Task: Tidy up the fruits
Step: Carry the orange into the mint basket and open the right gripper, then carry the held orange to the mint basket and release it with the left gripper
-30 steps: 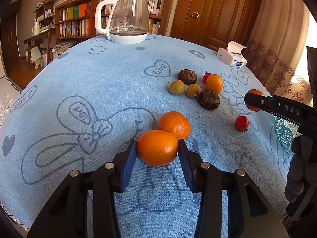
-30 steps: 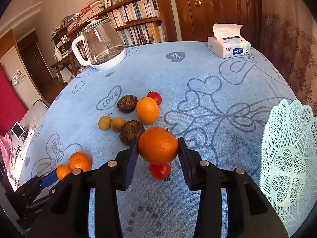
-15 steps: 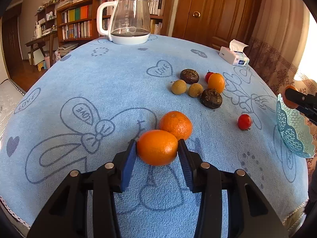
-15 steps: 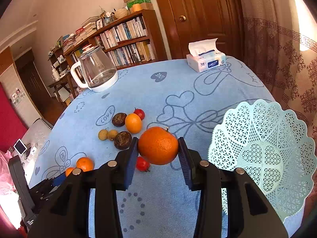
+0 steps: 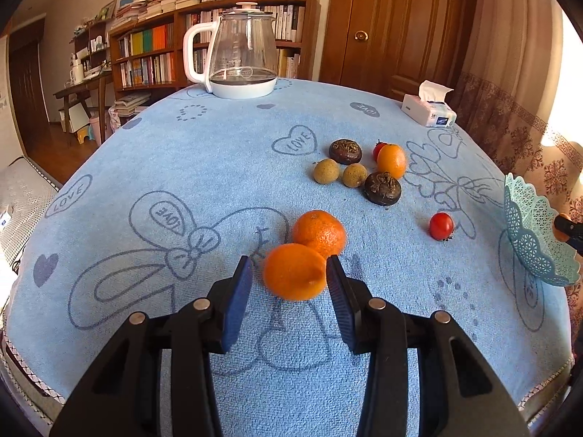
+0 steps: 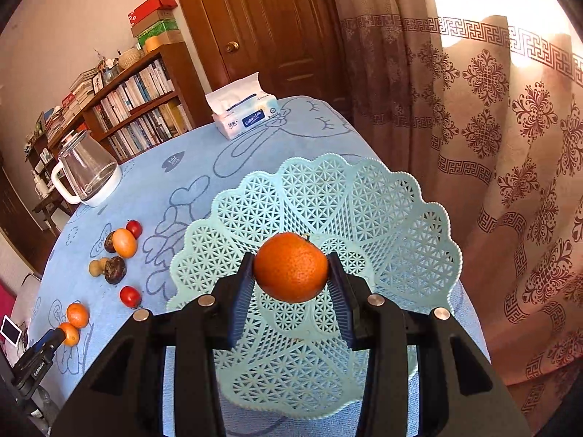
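Observation:
My right gripper [image 6: 290,271] is shut on an orange [image 6: 290,266] and holds it above the middle of the pale green lattice basket [image 6: 408,218]. My left gripper [image 5: 289,278] is open; a smooth orange [image 5: 294,271] lies on the cloth between the pads, with a gap on the left side. A second orange [image 5: 319,232] touches it just behind. Farther off lie two brown round fruits [image 5: 326,171], two dark fruits [image 5: 382,188], another orange [image 5: 391,161] and two red tomatoes [image 5: 441,225]. The basket also shows at the right edge of the left wrist view [image 5: 528,233].
A glass kettle [image 5: 242,54] stands at the far side of the blue cloth-covered table [image 5: 145,153]. A tissue pack [image 5: 430,111] lies at the far right. Curtains [image 6: 510,145] hang just past the table's right edge. A bookshelf and door stand behind.
My right gripper has carried its orange right, from over the fruit group to above the basket. My left gripper has opened, letting go of its orange, which now rests on the cloth.

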A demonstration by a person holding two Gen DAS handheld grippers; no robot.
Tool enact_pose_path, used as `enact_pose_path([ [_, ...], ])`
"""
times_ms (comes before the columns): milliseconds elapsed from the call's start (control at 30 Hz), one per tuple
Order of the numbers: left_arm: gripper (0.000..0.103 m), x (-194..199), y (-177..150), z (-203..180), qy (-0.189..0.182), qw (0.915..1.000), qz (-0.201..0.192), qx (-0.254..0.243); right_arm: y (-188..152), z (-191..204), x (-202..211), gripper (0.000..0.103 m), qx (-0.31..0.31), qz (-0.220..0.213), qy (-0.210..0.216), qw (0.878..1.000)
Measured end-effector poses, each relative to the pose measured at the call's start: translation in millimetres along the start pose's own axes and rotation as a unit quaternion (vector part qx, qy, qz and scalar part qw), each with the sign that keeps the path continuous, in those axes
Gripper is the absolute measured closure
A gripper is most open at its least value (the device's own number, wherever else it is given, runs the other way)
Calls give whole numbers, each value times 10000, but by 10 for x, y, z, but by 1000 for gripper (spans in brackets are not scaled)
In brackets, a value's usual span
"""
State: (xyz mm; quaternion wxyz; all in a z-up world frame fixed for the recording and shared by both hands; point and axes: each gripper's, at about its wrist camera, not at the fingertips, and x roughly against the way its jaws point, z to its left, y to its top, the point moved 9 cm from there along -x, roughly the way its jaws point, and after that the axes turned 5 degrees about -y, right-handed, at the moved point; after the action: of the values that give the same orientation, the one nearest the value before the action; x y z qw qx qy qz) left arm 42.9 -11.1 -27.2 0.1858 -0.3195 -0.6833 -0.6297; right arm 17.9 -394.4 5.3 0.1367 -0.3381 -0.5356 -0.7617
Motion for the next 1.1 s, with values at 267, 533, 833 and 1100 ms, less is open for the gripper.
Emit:
enact_pose_path([
  [267, 60, 16, -9, -30, 154, 9999, 13, -27, -29, -140, 29, 47, -49, -241, -196, 9995],
  [533, 59, -63, -15, -14, 339, 9993, 138, -24, -43, -102, 101, 46, -12, -489, -134, 9987],
  [833, 56, -197, -20, -76, 435, 9985, 324, -120, -86, -127, 113, 46, -93, -497, -48, 9987],
  [1100, 59, -300, -51, -13, 395, 9978, 531, 7, -90, -139, 107, 46, -149, -479, 19, 9987],
])
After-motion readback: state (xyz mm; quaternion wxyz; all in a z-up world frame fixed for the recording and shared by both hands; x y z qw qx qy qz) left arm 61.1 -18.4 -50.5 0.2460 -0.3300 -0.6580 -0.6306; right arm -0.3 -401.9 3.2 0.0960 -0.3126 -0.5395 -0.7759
